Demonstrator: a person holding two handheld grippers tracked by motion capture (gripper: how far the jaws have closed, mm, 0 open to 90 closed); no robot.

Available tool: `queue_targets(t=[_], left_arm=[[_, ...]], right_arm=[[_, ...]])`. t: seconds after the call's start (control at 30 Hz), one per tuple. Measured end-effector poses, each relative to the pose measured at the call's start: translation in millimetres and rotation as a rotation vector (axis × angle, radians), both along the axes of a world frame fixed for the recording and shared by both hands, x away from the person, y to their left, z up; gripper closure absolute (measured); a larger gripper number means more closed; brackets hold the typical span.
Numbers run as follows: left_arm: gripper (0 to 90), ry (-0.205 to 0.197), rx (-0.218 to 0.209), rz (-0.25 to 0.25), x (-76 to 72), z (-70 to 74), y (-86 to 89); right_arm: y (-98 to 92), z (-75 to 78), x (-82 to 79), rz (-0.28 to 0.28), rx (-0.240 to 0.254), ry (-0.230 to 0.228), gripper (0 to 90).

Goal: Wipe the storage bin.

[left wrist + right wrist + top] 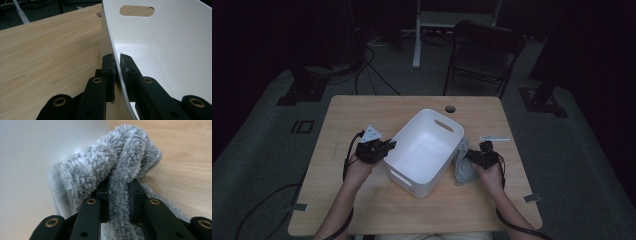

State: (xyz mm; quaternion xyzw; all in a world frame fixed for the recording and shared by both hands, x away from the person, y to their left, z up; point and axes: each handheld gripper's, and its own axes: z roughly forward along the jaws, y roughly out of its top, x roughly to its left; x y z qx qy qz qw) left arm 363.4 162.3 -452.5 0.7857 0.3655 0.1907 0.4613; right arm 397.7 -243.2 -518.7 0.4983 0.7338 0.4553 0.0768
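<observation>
- High view: a white bin (424, 152) stands skewed at the middle of the wooden table (362, 112). The left gripper (387, 146) meets the bin's left rim; the right gripper (469, 156) holds a grey towel (460, 167) that lies bunched on the table just beside the bin's right wall. Judged risk — if the towel is lifted by one fold, the loose remainder may drag on the wall or catch the rim and tip or slide the bin.
- Left gripper view: the jaws are clamped on the bin's thin wall, one pad (109, 71) outside and one inside, below the slot handle (136, 11). The hold sits on a curved edge — a sideways pull from the towel could let the wall slip out of the pads or twist the bin.
- Right gripper view: the jaws are closed on a thick fold of the towel, with the bin's white wall (37, 152) close at the left. The fluffy pile compresses easily, so the fold may work loose during a lift.
- Surface and room: the tabletop is pale wood grain with a round cable hole (450, 108) at its far edge and a small pale strip (494, 139) beyond the right gripper. The room is dim; a dark folding chair (484, 55), a white stand (419, 35) and floor cables (372, 75) lie behind the table on grey carpet.
</observation>
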Motion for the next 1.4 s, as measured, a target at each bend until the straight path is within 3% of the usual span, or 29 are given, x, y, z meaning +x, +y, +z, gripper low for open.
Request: queue_targets(t=[0.23,0.37,0.53,0.7,0.93,1.4], left_arm=[[82.6,-0.001,0.004,-0.002,-0.1,0.1,-0.2],[82.3,0.003,-0.004,-0.003,0.3,-0.2,0.3],[81.9,0.004,-0.008,-0.007,0.6,-0.4,0.7],[81.9,0.003,-0.011,-0.007,0.7,-0.6,1.1],[81.5,-0.007,0.007,-0.011,0.4,-0.2,0.4],[81.0,-0.017,0.024,-0.004,-0.6,0.2,-1.6]], right_arm=[[-3.2,38.7,-20.4,0.038,0.114,-0.098,75.4],[-3.2,51.4,-29.5,0.045,0.140,-0.151,75.4],[1.2,46.3,-28.6,0.048,0.093,-0.153,75.1],[2.7,42.1,-26.9,0.047,0.077,-0.151,75.2],[5.8,30.5,-22.9,0.052,0.040,-0.102,75.2],[10.8,13.2,-14.4,0.059,0.000,-0.051,75.1]])
